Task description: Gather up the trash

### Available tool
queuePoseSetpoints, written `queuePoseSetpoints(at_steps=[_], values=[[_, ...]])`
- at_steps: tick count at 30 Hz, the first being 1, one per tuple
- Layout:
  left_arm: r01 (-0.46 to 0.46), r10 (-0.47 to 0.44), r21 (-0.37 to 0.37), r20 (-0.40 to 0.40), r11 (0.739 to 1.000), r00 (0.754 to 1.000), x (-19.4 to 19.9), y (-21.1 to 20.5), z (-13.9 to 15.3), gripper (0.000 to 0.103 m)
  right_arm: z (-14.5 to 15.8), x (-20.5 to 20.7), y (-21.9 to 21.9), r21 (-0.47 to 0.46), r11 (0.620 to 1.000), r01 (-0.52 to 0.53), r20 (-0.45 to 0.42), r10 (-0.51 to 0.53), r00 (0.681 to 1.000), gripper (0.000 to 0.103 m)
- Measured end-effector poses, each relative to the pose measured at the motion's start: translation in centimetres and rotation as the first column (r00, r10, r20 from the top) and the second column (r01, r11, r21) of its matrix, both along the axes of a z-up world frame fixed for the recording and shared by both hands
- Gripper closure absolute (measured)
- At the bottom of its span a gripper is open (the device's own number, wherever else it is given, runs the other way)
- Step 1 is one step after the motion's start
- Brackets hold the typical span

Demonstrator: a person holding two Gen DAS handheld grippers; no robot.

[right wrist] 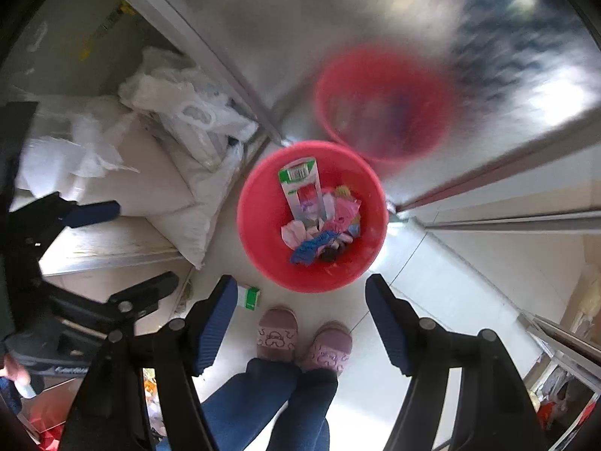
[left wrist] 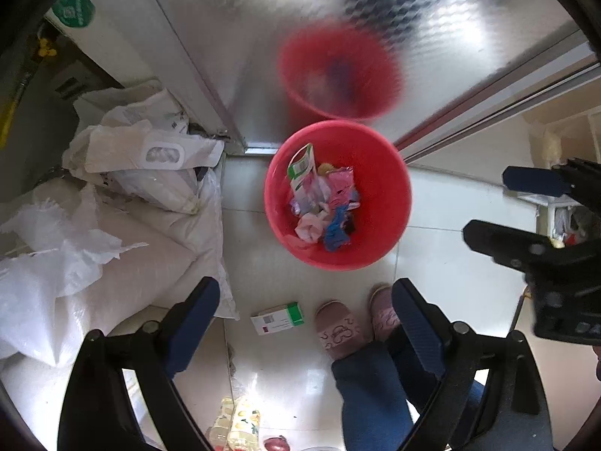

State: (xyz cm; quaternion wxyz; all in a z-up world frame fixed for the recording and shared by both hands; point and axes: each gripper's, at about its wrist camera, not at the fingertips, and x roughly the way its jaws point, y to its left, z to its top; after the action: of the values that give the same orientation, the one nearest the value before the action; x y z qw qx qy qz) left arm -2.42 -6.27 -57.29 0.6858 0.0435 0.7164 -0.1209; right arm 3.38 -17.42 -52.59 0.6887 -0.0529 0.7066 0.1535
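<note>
A red bin (left wrist: 390, 203) stands on the white tile floor against a metal door; it also shows in the right wrist view (right wrist: 259, 221). It holds a green-and-white carton (left wrist: 302, 173), pink wrappers and blue scraps (left wrist: 336, 231). A small white-and-green box (left wrist: 278, 317) lies on the floor near the person's slippers; in the right wrist view it (right wrist: 249, 297) sits beside my finger. My left gripper (left wrist: 304, 323) is open and empty above the floor. My right gripper (right wrist: 300, 319) is open and empty above the bin's near side; it also shows in the left wrist view (left wrist: 492, 206).
White sacks and plastic bags (left wrist: 124, 203) pile up at the left. The person's slippers (right wrist: 278, 334) and jeans stand just in front of the bin. The door reflects the bin (left wrist: 338, 71). Bottles (left wrist: 240, 424) lie at the bottom edge.
</note>
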Motion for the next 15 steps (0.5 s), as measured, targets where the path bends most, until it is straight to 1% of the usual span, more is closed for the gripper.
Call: queuePoseSetpoints(at_steps=[3,7,10,12,14,15], values=[[-0.018,0.017,0.022,0.046,1.0,0.999,-0.4,-0.4,2.6,0.011,3.2,-0.4,-0.2,0.021,1.0,0.0,0.051,-0.001,0.999,0.035],[-0.056,0.055,0.003,0.102,0.998,0.993,-1.0,-0.8,7.0,0.011,7.7,-0.7,-1.0,0.049,0.999,0.007,0.09,-0.011,0.996,0.035],[-0.077,0.075,0.006,0.171,0.997,0.982,-1.8,-1.4,11.8,0.011,11.7,-1.4,-1.3,0.052,0.999,-0.017,0.13,0.01,0.991,0.035],[-0.09,0.086,0.008,0.215,0.996,0.973,-2.4,-1.9,15.6,0.011,14.8,-2.0,-1.4,0.039,0.998,-0.038,0.163,0.032,0.986,0.035],[-0.112,0.105,0.008,0.263,0.994,0.959,-3.0,-2.2,19.2,0.011,18.0,-2.5,-1.6,0.047,0.998,-0.051,0.198,0.04,0.979,0.035],[-0.123,0.118,-0.003,0.289,0.992,0.95,-3.4,-2.3,21.2,0.011,20.0,-2.8,-1.8,0.053,0.997,-0.057,0.22,0.044,0.975,0.035]])
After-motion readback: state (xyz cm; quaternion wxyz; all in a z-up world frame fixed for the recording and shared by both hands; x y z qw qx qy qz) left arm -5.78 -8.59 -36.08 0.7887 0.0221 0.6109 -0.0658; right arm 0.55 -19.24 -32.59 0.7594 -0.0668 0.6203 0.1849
